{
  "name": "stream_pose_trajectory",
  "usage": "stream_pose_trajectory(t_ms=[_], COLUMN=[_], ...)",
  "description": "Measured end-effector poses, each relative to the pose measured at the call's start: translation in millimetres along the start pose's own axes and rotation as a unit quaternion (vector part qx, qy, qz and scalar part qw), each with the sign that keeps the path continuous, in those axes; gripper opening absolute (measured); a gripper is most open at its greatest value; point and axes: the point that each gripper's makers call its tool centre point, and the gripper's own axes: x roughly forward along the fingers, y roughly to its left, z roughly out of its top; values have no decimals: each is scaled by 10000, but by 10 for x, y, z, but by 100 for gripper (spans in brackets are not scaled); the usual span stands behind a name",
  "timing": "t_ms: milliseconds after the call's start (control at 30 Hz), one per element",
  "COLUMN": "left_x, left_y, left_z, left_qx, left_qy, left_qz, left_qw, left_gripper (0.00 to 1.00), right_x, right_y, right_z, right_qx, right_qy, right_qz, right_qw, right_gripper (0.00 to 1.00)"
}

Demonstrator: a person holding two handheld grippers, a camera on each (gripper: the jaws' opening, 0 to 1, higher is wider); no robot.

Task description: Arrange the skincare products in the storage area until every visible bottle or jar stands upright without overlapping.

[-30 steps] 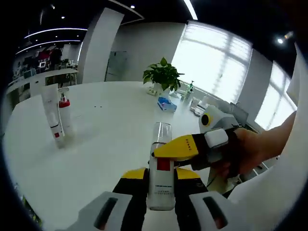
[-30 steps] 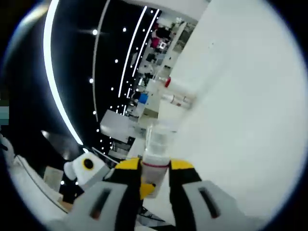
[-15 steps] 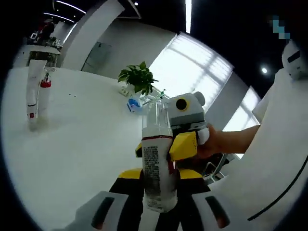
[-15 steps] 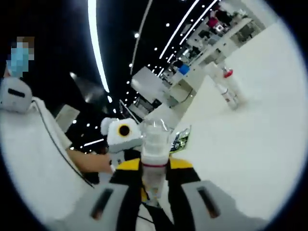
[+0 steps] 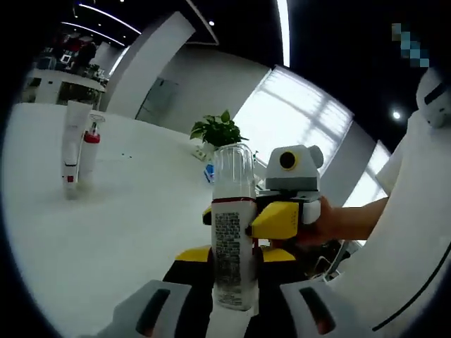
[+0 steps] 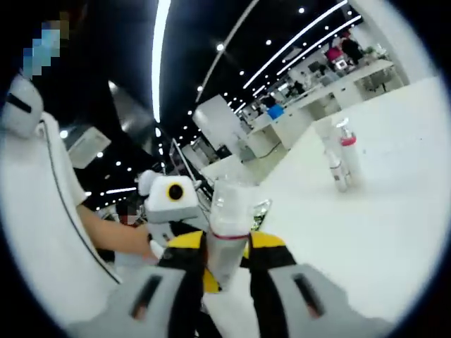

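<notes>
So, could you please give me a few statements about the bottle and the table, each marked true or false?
1. Both grippers grip the same bottle. True.
2. The bottle has a clear cap. True.
3. The bottle lies flat on the white table. False: it is held up between the jaws.
4. A white tube and a red-collared pump bottle stand side by side on the table. True.
5. The potted plant has tipped over. False: it stands upright.
</notes>
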Motion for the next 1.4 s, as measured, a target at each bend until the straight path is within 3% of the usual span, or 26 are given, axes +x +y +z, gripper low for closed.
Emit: stream_pose_trajectory(t_ms=[100, 233, 367, 500, 633, 700, 833, 1167, 1300, 1400], left_x=[-2, -58, -75, -20, -5, -24, -67, -111, -229, -420], left_y=[150, 219, 240, 274, 317, 299, 173, 348, 511, 538], left_z=[-2, 25, -12, -81, -79, -86, -76, -225, -225, -216], left_qx=[-131, -165, 232, 645, 903, 832, 599, 724, 717, 383], left_qy=[-142, -105, 99, 268, 281, 329, 271, 397, 360, 311], left_qz=[457, 863, 955, 1013, 1171, 1167, 922, 1064, 1406, 1565], left_qw=[9988, 9961, 9951, 9924, 9886, 9891, 9936, 9909, 9868, 9864], left_gripper=[22, 22, 22, 22, 22, 22, 22, 24, 41, 44], right_x=[16, 3, 33, 40, 35, 29, 15, 178, 219, 268], right_y=[-126, -132, -167, -213, -249, -237, -105, -122, -188, -265], right_z=[57, 111, 90, 97, 93, 87, 119, -10, 80, 165], right_qx=[266, 494, 384, 475, 632, 754, 585, -80, -77, -214], right_qy=[-267, -280, -98, -189, -292, -305, -251, 24, -48, 93], right_qz=[-343, -455, -506, -508, -593, -632, -615, -678, -700, -823], right_qw=[9987, 9973, 9979, 9974, 9958, 9947, 9961, 9977, 9975, 9963], right_gripper=[22, 22, 22, 21, 20, 20, 19, 18, 18, 19])
